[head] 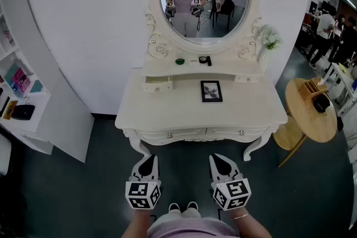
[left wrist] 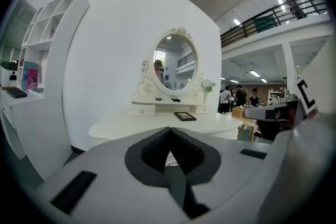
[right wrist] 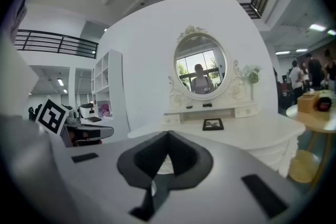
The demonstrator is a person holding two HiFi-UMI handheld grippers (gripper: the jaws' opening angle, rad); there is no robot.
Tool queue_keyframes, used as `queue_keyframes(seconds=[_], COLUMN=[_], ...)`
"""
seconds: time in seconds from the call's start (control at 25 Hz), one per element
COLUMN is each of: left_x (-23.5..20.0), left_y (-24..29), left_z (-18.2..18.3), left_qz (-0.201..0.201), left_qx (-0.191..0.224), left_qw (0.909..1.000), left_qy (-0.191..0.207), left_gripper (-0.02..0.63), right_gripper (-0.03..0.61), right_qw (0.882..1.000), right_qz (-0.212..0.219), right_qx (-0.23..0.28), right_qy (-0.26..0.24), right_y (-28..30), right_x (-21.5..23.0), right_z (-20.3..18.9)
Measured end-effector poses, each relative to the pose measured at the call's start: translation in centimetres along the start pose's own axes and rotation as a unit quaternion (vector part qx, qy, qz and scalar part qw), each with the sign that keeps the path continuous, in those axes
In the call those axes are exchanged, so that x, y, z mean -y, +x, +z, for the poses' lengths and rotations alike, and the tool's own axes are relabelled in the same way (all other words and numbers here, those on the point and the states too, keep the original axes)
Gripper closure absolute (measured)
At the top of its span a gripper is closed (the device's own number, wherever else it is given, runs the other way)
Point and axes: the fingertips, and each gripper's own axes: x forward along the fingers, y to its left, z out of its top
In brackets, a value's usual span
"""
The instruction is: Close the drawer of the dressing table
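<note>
The white dressing table (head: 167, 114) with an oval mirror stands against the wall ahead of me. On its upper shelf the small left drawer (head: 158, 85) is pulled out a little, while the small right drawer (head: 246, 79) sits flush. The same pulled-out drawer (left wrist: 143, 110) shows in the left gripper view and, as the drawer (right wrist: 170, 119), in the right gripper view. My left gripper (head: 148, 160) and right gripper (head: 221, 159) hang side by side in front of the table, well short of it. Both are shut and hold nothing, as the left gripper (left wrist: 170, 131) and right gripper (right wrist: 168, 135) show close up.
A black picture frame (head: 211, 91) lies on the tabletop, and small dark and green items sit under the mirror. A round wooden side table (head: 312, 111) stands to the right, a white shelf unit (head: 22, 97) to the left. People stand at the far right.
</note>
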Motion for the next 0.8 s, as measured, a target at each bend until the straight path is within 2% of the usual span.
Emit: queue_keyframes(seconds=[0.44, 0.72, 0.76, 0.8], left_x=[0.7, 0.7, 0.6, 0.4], left_y=[0.0, -0.2, -0.3, -0.3], left_z=[0.3, 1.1, 1.2, 1.2], left_qz=[0.017, 0.035, 0.037, 0.039], left_qx=[0.007, 0.017, 0.017, 0.017], left_qw=[0.9998, 0.999, 0.999, 0.999], left_qy=[0.01, 0.022, 0.02, 0.017], left_gripper=[0.612, 0.611, 0.597, 0.547], right_gripper=[0.577, 0.577, 0.577, 0.576], right_qw=[1.0, 0.999, 0.999, 0.999], right_qz=[0.023, 0.029, 0.03, 0.03], right_qx=[-0.006, 0.013, 0.013, 0.012], right_qy=[-0.003, 0.015, 0.017, 0.019], right_y=[-0.1, -0.6, -0.6, -0.6], right_x=[0.2, 0.8, 0.9, 0.9], right_z=[-0.4, 0.0, 0.0, 0.0])
